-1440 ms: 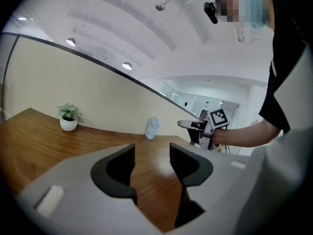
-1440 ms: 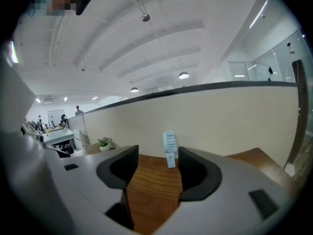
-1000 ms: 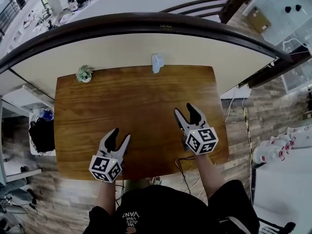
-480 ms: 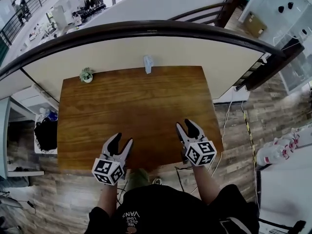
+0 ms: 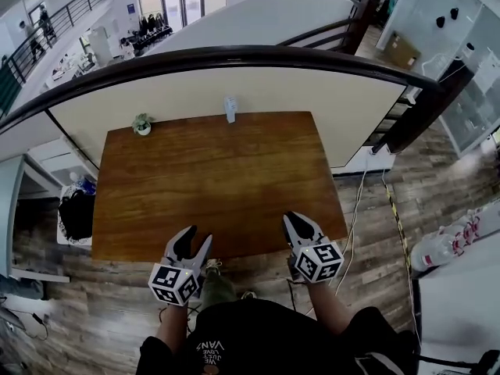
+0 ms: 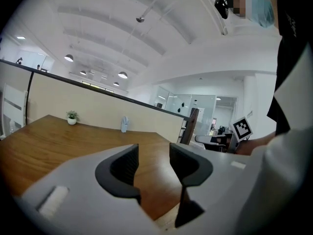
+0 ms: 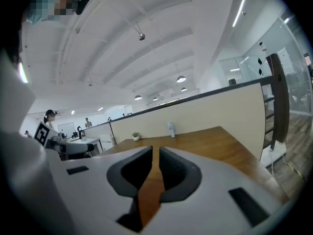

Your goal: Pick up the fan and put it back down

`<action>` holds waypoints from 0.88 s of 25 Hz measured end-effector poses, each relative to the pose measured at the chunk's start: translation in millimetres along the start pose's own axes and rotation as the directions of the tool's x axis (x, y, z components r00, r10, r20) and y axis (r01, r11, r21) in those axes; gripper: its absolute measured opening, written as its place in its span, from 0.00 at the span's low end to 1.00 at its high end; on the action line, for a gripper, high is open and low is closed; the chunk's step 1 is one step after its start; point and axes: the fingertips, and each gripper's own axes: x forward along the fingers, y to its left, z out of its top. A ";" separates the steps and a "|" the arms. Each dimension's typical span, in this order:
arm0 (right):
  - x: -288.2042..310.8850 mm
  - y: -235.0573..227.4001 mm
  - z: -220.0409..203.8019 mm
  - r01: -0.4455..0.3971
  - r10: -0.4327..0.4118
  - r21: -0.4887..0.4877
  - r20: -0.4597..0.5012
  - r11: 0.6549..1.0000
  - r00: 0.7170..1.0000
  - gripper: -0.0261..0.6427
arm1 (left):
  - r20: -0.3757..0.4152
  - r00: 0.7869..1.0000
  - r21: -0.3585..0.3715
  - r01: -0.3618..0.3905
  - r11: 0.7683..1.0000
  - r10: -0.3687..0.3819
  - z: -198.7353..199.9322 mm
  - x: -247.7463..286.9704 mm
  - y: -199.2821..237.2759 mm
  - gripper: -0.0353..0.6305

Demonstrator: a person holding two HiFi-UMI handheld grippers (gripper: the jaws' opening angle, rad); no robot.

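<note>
The small white fan (image 5: 230, 108) stands upright at the table's far edge, seen far off in the left gripper view (image 6: 124, 124) and the right gripper view (image 7: 170, 129). Both grippers hover at the near edge of the wooden table (image 5: 219, 178), far from the fan. My left gripper (image 5: 191, 244) is open with nothing between its jaws (image 6: 154, 163). My right gripper (image 5: 301, 226) is closing: its jaws stand a narrow slit apart (image 7: 155, 168) and hold nothing.
A small potted plant (image 5: 141, 123) sits at the table's far left corner. A curved dark rail (image 5: 234, 57) and a pale wall run behind the table. Cables (image 5: 355, 201) trail on the wood floor at right. Dark bags (image 5: 76, 213) lie at left.
Both grippers have drawn back from over the table to its near edge. The right gripper's jaws have narrowed from wide open to a slit. The fan has not moved.
</note>
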 end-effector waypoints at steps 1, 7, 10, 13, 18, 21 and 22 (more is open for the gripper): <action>-6.9 1.6 -2.9 -0.002 0.002 -0.002 -0.005 1.000 1.000 0.12 | 0.000 1.000 -0.001 0.000 1.000 0.000 -2.5 -3.4 -5.3 0.36; -42.8 17.3 -24.6 -0.040 0.039 -0.009 -0.050 0.999 0.998 0.09 | -0.003 0.999 0.018 0.033 0.999 -0.033 -14.4 -20.0 -39.5 0.29; -55.4 23.9 -35.1 -0.055 0.053 -0.017 -0.076 0.998 0.996 0.08 | -0.003 0.999 0.038 0.041 0.998 -0.040 -19.4 -27.2 -50.6 0.25; -63.3 29.3 -42.9 -0.060 0.059 -0.014 -0.090 0.998 0.994 0.07 | -0.014 0.999 0.055 0.044 0.997 -0.043 -24.9 -33.1 -56.7 0.18; -74.0 32.9 -52.8 -0.060 0.058 -0.016 -0.103 0.998 0.993 0.06 | -0.028 0.998 0.064 0.051 0.997 -0.049 -32.6 -41.3 -67.6 0.09; -76.9 35.1 -56.6 -0.060 0.056 -0.025 -0.116 0.998 0.992 0.06 | -0.049 0.998 0.071 0.054 0.996 -0.051 -39.5 -45.6 -71.1 0.07; -77.1 36.3 -57.6 -0.060 0.056 -0.031 -0.120 0.998 0.991 0.06 | -0.054 0.997 0.074 0.055 0.996 -0.051 -40.6 -46.5 -71.6 0.07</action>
